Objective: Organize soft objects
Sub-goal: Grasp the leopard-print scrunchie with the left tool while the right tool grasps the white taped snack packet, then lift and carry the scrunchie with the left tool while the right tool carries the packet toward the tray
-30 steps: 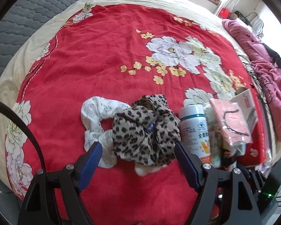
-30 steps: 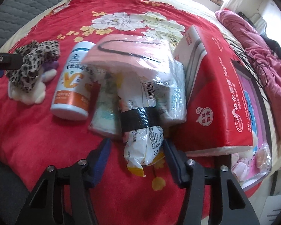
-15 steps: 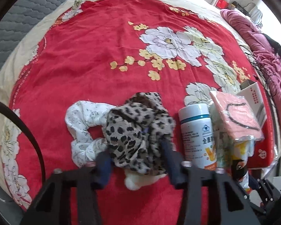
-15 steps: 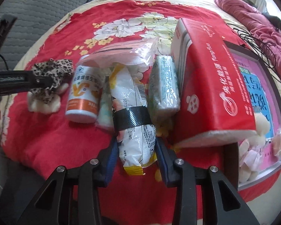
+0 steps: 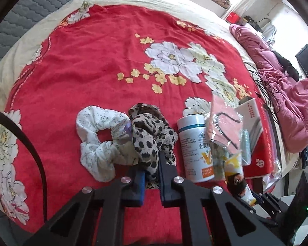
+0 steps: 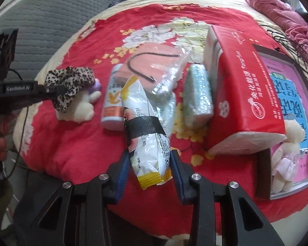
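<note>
On the red floral blanket [image 5: 88, 65], my left gripper [image 5: 152, 176] pinches the leopard scrunchie [image 5: 152, 135]; my right gripper [image 6: 149, 168] clasps a white snack packet [image 6: 147, 139].

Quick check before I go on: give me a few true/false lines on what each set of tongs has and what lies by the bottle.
1. The left tongs are shut on the leopard scrunchie. True.
2. The right tongs are shut on the bottle. False: they grip the snack bag.
3. The white scrunchie lies left of the leopard one. True.
4. The bottle stands upright. False: it lies on its side on the blanket.
5. The red box is right of the snack bag. True.
</note>
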Available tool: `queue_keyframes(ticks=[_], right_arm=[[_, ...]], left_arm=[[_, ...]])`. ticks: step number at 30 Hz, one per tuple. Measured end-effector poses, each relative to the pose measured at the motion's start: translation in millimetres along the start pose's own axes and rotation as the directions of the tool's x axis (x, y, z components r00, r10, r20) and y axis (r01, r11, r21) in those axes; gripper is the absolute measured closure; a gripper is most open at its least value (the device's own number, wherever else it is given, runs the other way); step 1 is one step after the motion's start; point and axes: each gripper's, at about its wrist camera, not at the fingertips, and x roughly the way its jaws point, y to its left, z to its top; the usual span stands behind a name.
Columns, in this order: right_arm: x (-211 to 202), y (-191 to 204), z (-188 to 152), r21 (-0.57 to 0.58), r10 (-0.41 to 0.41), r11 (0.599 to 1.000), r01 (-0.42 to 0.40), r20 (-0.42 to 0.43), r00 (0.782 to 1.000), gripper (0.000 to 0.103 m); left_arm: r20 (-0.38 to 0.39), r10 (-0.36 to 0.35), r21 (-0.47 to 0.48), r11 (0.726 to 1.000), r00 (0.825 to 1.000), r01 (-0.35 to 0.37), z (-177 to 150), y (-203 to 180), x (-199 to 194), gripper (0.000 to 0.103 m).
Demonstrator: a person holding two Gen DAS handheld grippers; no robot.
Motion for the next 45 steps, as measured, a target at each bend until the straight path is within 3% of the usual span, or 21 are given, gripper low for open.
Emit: queue_keyframes(ticks=[9, 21, 31, 36, 39, 45], right_arm=[[-12, 4, 4, 0.009, 0.019, 1.000, -0.019, 0.037, 0.999, 0.064], [20, 13, 1, -0.034, 0.025, 0.999, -0.025, 0.018, 1.000, 0.062], [32, 29, 17, -0.075, -0.043, 0.996, 0.046, 0.037, 0.998, 0.049], [45, 36, 25, -0.112, -0.069, 0.991, 0.071, 0.024, 0.997, 0.049], [46, 36, 24, -0.115, -0.098, 0.988, 0.101, 0.028, 0.995, 0.059], [29, 28, 20, -0.083, -0.027, 0.996, 0.029, 0.027, 0.999, 0.060]], left_arm=[[0.031, -0.016, 0.033, 0.999, 0.999, 0.015, -13, -10, -30, 0.093], [0.009, -0.030, 0.077, 0.997, 1.000, 0.029, -32, -23, -33, 0.093], [0.003, -0.044, 0.089, 0.995, 0.999, 0.043, -34, -25, -33, 0.093], [-0.002, -0.045, 0.097, 0.994, 0.999, 0.045, -33, -26, -33, 0.093], [-0.002, -0.050, 0.100, 0.994, 0.999, 0.050, -33, -26, -33, 0.093], [-0.001, -0.056, 0.105, 0.993, 0.998, 0.055, -35, -29, -32, 0.093]])
